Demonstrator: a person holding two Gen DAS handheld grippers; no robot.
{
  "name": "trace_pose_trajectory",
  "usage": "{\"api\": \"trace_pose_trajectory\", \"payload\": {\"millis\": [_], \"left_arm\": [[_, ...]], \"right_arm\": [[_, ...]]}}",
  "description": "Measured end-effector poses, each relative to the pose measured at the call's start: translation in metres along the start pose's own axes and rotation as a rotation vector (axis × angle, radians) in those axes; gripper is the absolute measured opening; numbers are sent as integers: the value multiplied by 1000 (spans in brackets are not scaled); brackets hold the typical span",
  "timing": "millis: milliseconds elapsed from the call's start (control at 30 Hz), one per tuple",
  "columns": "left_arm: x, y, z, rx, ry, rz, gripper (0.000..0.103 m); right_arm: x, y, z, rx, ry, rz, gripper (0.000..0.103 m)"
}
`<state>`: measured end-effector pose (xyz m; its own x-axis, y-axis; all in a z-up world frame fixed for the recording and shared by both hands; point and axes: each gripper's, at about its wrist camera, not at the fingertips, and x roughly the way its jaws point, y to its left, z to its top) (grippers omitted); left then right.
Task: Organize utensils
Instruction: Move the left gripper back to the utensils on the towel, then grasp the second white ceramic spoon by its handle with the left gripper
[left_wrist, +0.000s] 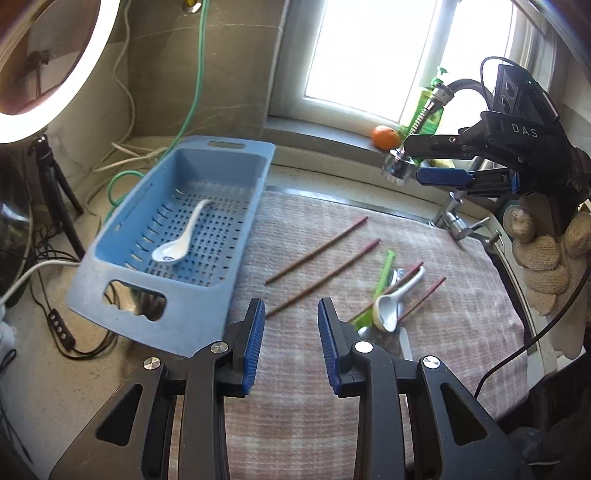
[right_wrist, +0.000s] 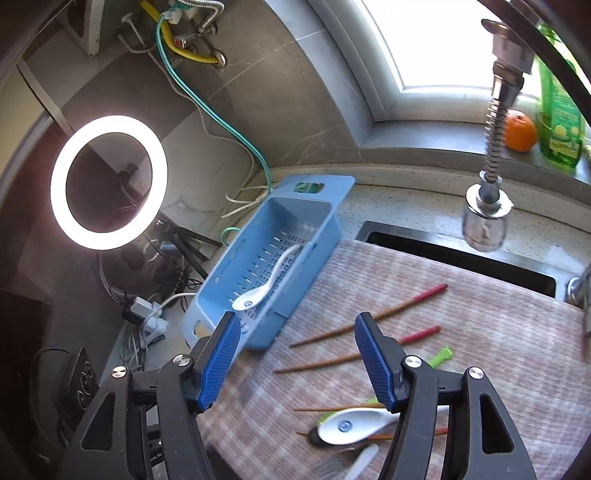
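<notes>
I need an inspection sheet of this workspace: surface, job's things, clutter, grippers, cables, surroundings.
Surface: checked cloth over the counter.
Job's things: one white spoon in the blue basket; chopsticks, another spoon and a green utensil on the cloth.
Clutter: orange, green bottle on the sill.
Grippers: left gripper and right gripper, jaws open, nothing between.
Cables: green hose, white cords.
Surroundings: ring light, tap, window.

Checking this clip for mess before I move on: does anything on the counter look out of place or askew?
Mostly the leftover pile. One white spoon lies in the blue basket, but a second spoon, a green utensil and chopsticks lie scattered and crossed on the checked cloth. The basket sits at a slant to the cloth. Nothing looks spilled or broken.
</notes>
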<state>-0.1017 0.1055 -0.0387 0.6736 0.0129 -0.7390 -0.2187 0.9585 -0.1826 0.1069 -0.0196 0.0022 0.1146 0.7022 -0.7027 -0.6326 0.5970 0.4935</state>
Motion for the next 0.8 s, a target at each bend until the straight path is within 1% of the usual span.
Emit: {"api": "trace_pose_trajectory", "payload": {"millis": [133,300,400,533,633,667,733,800], "left_arm": [[8,-27,-17,27,46,-48,28],[13,-53,-42,42,93,-97,28],[18,-64,-57,45,119,-100,28],[23,-72,-67,39,144,-96,28],[25,-74,-67,49,149,-92,28],[25,-73,-65,55,149,-95,28],[26,-74,-57,82,141,-93,28],[30,-75,-48,129,135,-86,28]], "right_arm": [[-11,-29,-27,29,46,-40,61],[-5,-65,-67,101,142,-28,61],[5,-83,-88,168,199,-15,60],[17,-89,-113,194,244,-16,54],[25,-88,-121,212,258,-21,49],[27,-89,-122,225,255,-19,49],[28,-91,-123,257,233,-25,48],[26,-94,-121,294,206,-13,47]]}}
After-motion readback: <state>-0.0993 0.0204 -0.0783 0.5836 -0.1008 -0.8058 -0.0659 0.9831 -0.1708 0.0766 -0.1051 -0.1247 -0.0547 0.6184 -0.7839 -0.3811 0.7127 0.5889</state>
